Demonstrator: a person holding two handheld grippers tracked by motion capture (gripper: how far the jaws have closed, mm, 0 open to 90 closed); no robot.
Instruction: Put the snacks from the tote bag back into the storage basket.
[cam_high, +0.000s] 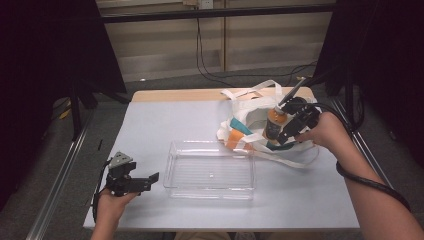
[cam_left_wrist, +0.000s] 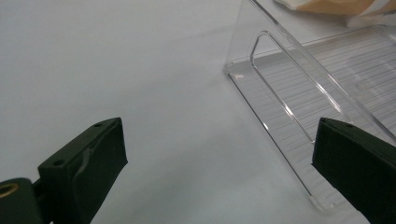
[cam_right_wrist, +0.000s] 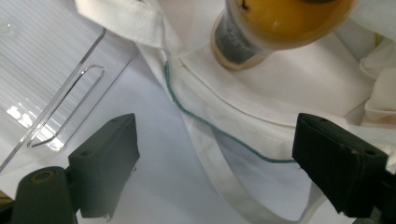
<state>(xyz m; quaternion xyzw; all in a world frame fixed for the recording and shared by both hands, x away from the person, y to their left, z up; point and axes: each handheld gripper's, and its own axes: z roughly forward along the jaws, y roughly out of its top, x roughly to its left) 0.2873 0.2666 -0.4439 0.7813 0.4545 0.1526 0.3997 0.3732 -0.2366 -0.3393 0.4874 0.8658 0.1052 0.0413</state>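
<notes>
High view first: a soft white cloth bag (cam_high: 260, 107) with looped straps is slumped on the far right of the pale, smooth table (cam_high: 150, 130), and a glossy amber bottle (cam_high: 275, 122) is seen standing in it. Just beside the bottle, the right gripper (cam_high: 292, 131) is held with jaws spread, nothing pinched. A clear, ribbed plastic tray (cam_high: 210, 170) is parked mid-table. Left gripper (cam_high: 147, 181) is rested near it, jaws wide, nothing gripped. Dark curtains and cables are seen behind.
</notes>
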